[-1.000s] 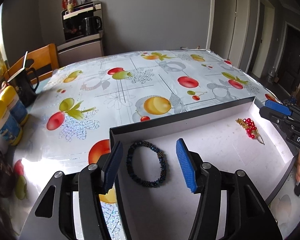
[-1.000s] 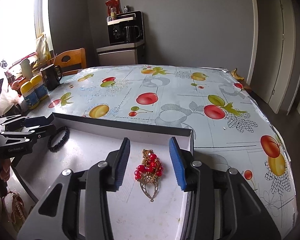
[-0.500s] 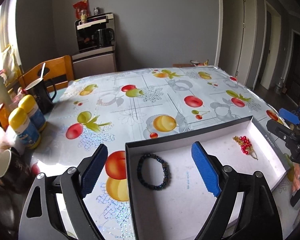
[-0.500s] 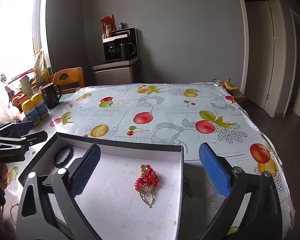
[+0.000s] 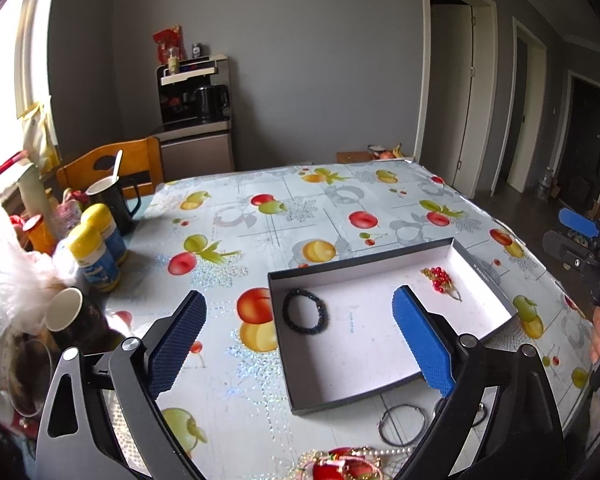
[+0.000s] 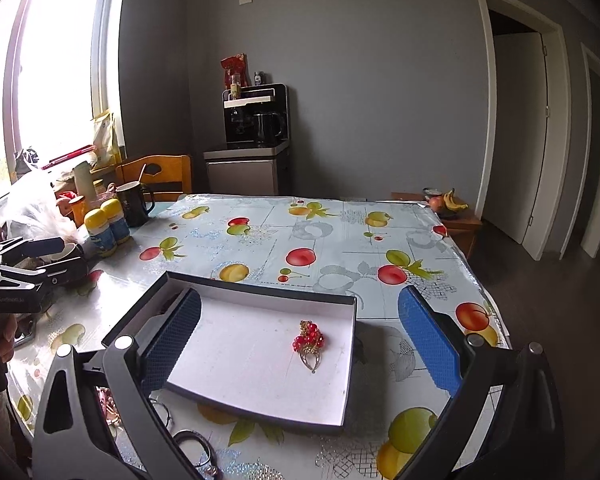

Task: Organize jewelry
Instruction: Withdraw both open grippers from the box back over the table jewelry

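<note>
Both sets of blue pads are spread wide and hold nothing. The left gripper (image 5: 298,346) hangs high over the table, its pads at lower centre of its frame; a second ago they sat low and close around the dark bead bracelet (image 5: 304,311), which now lies free inside the box (image 5: 404,390) near its left wall. The right gripper (image 6: 300,344) has pulled back the same way, its pads parted to either side of the frame, where earlier they closely flanked the red bead brooch (image 6: 309,342). That piece lies on the white floor of the box, near its right wall, centre frame.

So both pieces look delivered and released, and both tools have retreated up and toward the person. More jewelry waits outside the box at the bottom edge of the left view: a metal ring (image 5: 401,425), a string of pearls (image 5: 398,450) and a tangle with red beads (image 5: 340,465). My judgement is that the next step is a reach down to that pile on the fruit-print tablecloth (image 5: 340,200).
</note>
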